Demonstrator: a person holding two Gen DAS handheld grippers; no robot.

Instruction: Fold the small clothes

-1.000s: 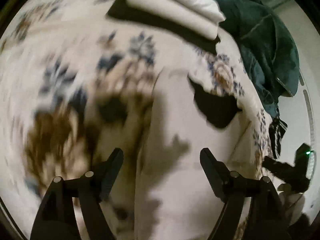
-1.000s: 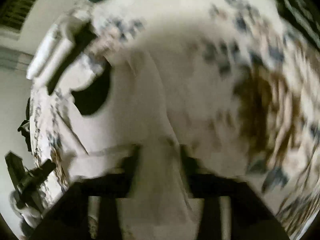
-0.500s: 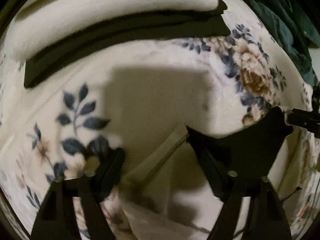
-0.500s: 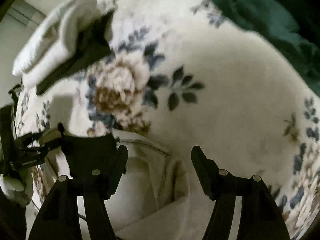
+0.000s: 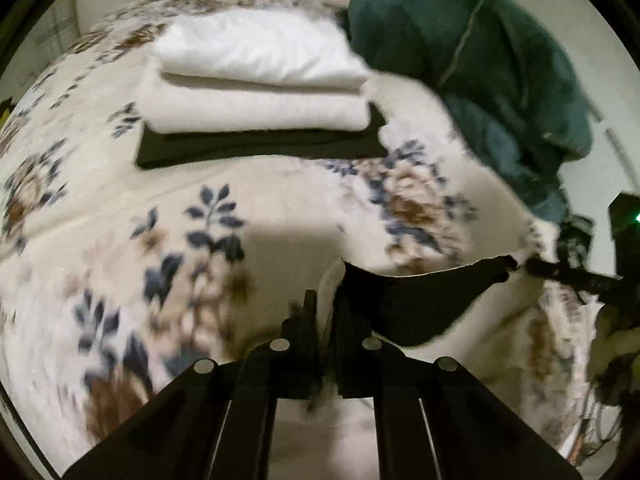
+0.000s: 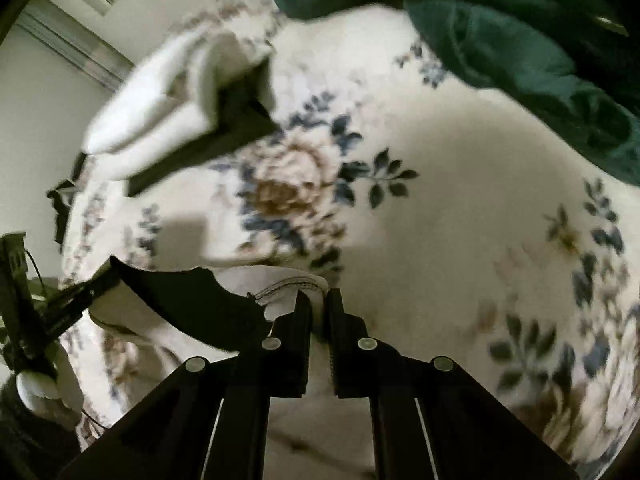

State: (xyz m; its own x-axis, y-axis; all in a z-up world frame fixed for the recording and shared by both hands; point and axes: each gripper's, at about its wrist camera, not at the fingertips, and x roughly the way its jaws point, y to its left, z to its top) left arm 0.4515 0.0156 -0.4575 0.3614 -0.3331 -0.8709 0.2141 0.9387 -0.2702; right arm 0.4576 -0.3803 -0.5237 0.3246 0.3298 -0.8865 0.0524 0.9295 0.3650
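A cream garment (image 5: 472, 328) with a dark inner opening hangs stretched between my two grippers above a floral bedspread (image 5: 120, 240). My left gripper (image 5: 325, 312) is shut on one corner of its edge. My right gripper (image 6: 319, 308) is shut on the other corner, where the ribbed hem (image 6: 292, 282) shows. The right gripper also shows at the right edge of the left wrist view (image 5: 568, 276), and the left one at the left edge of the right wrist view (image 6: 72, 292).
A stack of folded white, cream and black clothes (image 5: 260, 92) lies at the far side of the bed; it also shows in the right wrist view (image 6: 180, 108). A dark green blanket (image 5: 500, 80) is heaped at the far right.
Both grippers were open over the garment half a second ago. Both have now closed on its edge and lifted it off the bedspread.
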